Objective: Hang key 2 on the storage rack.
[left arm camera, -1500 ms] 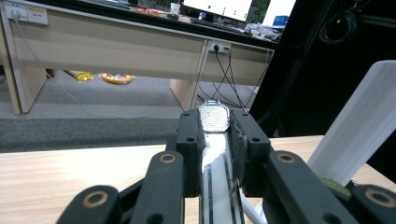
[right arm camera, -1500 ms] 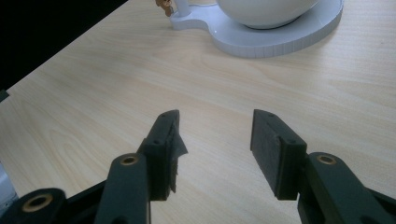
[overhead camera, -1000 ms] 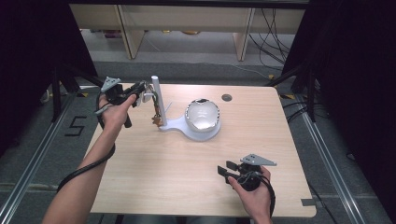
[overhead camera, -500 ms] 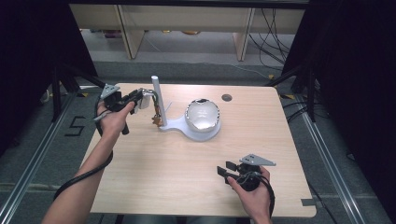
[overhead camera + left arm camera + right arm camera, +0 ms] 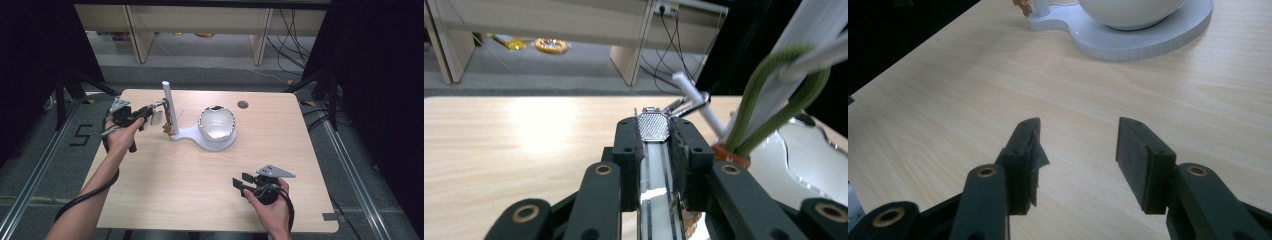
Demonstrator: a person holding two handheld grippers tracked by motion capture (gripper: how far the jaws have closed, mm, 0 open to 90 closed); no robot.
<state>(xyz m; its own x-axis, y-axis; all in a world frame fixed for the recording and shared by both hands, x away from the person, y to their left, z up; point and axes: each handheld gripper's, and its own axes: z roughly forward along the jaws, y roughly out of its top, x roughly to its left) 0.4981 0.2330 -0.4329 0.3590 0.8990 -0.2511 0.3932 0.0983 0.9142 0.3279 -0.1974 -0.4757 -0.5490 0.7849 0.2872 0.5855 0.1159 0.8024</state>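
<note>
Since the earlier frames the left claw (image 5: pixel 150 114) has edged slightly closer to the upright white post (image 5: pixel 167 102) at the far left of the pale wooden bench (image 5: pixel 165 195); the right claw (image 5: pixel 241 181) has stayed where it was, near the front edge.

In the left gripper view, the left claw's jaws are clamped together on a slim polished metal bar with a textured, knurled-looking head (image 5: pixel 653 126). It looks like a small bright tool or clasp, though exactly what it is cannot be told. It sits just beside the post, where a green cord loop (image 5: pixel 774 107) hangs over a thin white peg and an orange-brown fitting (image 5: pixel 730 152) sits at the foot. The bar appears stiff, light and slippery: its mirror finish gives the pads little bite, so the knurled head or the flat sides just below it seem the surest place to hold, as the jaws do now. The cord is soft and would yield and slide.

To the right of the post, on the same white keyhole-shaped base plate (image 5: pixel 192 135), rests a glossy white-and-silver rounded dome (image 5: pixel 217 122). It looks smooth and possibly fragile, with no obvious edge to pinch.

Farther right, a small dark round disc (image 5: pixel 243 104) lies near the bench's far edge. The right claw's jaws stand apart over bare wood, holding nothing.
</note>
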